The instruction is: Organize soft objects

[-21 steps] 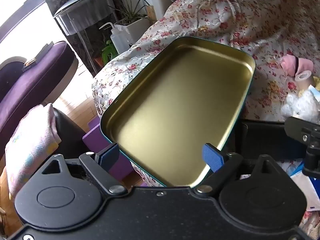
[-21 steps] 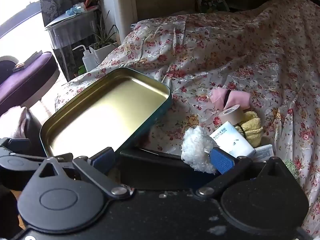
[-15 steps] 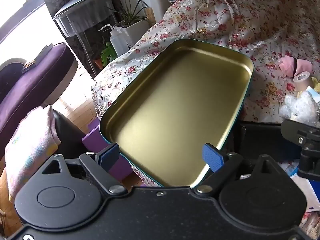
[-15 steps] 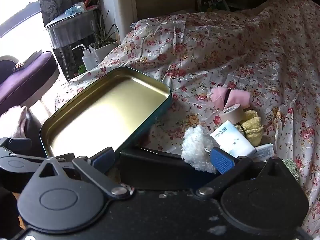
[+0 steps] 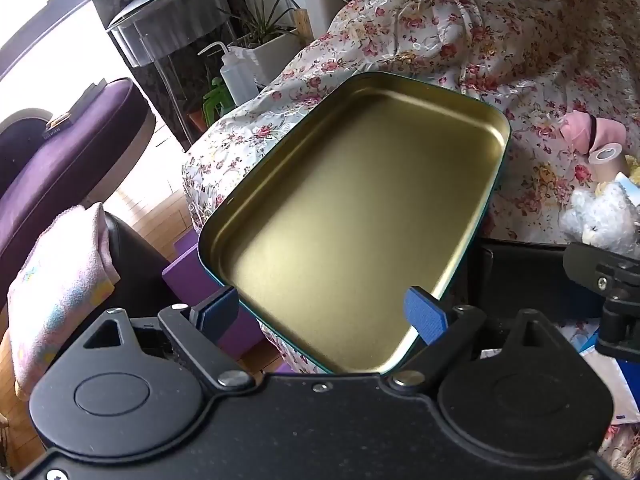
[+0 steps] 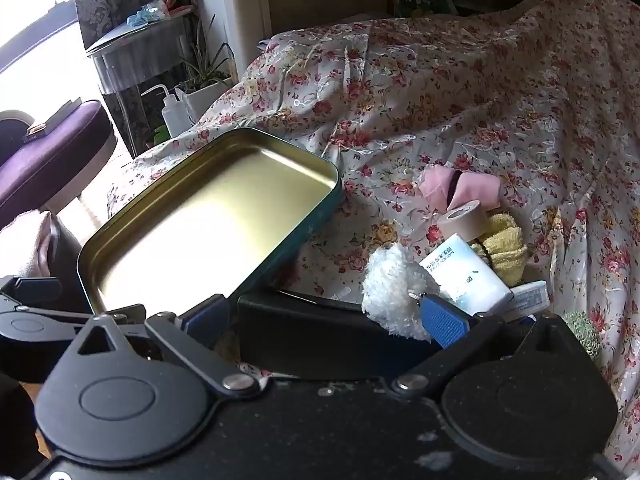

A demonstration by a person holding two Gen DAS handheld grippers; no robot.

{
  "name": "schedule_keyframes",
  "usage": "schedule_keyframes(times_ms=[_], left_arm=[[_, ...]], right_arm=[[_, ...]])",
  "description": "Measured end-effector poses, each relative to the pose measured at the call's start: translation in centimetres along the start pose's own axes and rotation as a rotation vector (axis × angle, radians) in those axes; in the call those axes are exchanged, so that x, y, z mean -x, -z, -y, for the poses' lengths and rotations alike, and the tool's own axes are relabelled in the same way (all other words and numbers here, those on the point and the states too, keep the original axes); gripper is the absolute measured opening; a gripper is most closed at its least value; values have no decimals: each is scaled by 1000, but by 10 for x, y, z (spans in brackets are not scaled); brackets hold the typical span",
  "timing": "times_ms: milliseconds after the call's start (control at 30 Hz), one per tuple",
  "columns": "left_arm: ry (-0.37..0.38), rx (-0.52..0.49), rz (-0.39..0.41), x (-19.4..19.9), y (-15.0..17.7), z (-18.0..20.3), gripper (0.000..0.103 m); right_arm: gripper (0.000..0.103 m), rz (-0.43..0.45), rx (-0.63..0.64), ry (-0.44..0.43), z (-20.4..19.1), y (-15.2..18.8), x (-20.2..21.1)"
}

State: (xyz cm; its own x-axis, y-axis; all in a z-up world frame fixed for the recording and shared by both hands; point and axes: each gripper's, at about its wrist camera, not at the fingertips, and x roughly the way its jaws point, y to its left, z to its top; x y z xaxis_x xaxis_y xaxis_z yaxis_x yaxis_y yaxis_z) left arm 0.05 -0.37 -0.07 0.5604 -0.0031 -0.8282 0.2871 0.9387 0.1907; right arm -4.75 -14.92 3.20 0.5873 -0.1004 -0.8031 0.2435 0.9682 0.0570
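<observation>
Your left gripper (image 5: 326, 312) has its jaws spread on either side of the gold tin tray's (image 5: 494, 184) near corner, not clamped, so the tray could tip off the bed edge if nudged. Your right gripper (image 6: 326, 318) hovers low with jaws apart; the white fluffy toy (image 6: 394, 290) lies just ahead of its right jaw, with the pink cloth (image 6: 478, 188) farther ahead.
</observation>
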Motion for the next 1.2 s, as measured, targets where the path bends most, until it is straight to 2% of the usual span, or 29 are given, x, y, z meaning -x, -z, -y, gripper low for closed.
schedule_keyframes(times_ms=[1200], left_arm=[[4,-6,-3,-1,2,-1,88]], right_arm=[[103,-19,-2,-6,0,1,-4]])
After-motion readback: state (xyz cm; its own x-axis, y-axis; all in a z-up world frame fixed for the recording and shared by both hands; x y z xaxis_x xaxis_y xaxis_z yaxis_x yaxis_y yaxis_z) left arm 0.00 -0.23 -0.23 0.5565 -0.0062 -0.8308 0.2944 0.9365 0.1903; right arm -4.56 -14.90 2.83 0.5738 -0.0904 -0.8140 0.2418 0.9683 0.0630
